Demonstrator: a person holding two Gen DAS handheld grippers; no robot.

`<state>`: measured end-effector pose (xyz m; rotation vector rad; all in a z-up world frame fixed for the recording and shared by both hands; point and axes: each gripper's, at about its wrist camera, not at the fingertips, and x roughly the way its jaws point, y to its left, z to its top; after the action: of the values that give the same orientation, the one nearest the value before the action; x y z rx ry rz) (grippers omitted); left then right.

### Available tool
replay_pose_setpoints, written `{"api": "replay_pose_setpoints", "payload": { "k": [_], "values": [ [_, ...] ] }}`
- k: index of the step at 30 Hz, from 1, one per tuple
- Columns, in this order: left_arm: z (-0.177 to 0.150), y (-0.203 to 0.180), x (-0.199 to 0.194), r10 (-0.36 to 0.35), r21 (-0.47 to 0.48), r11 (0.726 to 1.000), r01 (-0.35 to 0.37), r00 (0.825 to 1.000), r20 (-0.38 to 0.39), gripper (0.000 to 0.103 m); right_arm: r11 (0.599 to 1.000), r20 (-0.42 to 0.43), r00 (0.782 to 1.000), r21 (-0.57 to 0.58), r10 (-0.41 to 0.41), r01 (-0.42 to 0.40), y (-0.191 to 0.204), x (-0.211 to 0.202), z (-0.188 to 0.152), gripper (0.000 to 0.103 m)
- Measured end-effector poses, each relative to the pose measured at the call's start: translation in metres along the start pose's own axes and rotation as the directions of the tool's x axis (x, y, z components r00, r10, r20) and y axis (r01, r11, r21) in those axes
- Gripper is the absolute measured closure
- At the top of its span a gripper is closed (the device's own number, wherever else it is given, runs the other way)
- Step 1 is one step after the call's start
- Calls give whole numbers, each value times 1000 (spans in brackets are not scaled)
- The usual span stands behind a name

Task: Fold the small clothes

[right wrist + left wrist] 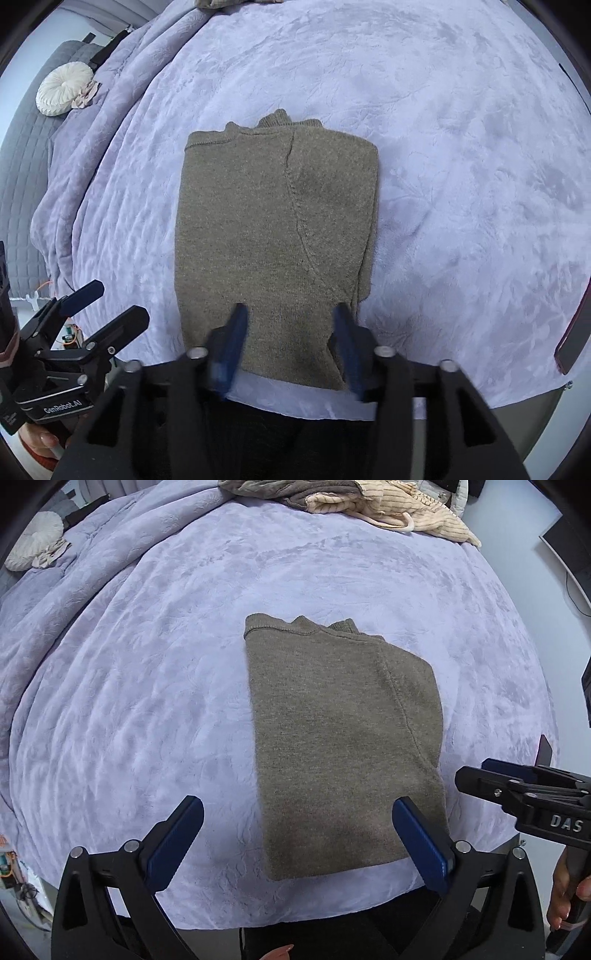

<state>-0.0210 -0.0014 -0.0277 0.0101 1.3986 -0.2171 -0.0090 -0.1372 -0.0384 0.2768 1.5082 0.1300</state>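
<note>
From my right wrist view, the right gripper has smeared blue fingers, so I cannot read their edges or whether they touch the folded olive sweater. Its near hem is partly covered by those fingers. At the right edge of that frame a dark, red-rimmed flat object is cut off; I cannot identify it. In my left wrist view, the pile of clothes at top centre runs out of frame, and the clutter at lower left is too small to name.
</note>
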Motion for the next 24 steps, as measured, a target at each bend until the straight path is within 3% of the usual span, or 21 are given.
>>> {"api": "replay_pose_setpoints", "payload": {
  "k": [9, 13, 24],
  "values": [
    [6, 0, -11, 42, -11, 999, -41, 999, 30, 1, 996, 74, 993, -18, -91, 92, 15, -20, 8, 19],
    [9, 3, -16, 60, -22, 998, -59, 997, 45, 1, 994, 105, 988, -2, -109, 110, 14, -25, 11, 0],
    [16, 12, -16, 84, -69, 994, -82, 996, 20, 1, 988, 78, 985, -5, -152, 153, 19, -25, 16, 0]
  ]
}}
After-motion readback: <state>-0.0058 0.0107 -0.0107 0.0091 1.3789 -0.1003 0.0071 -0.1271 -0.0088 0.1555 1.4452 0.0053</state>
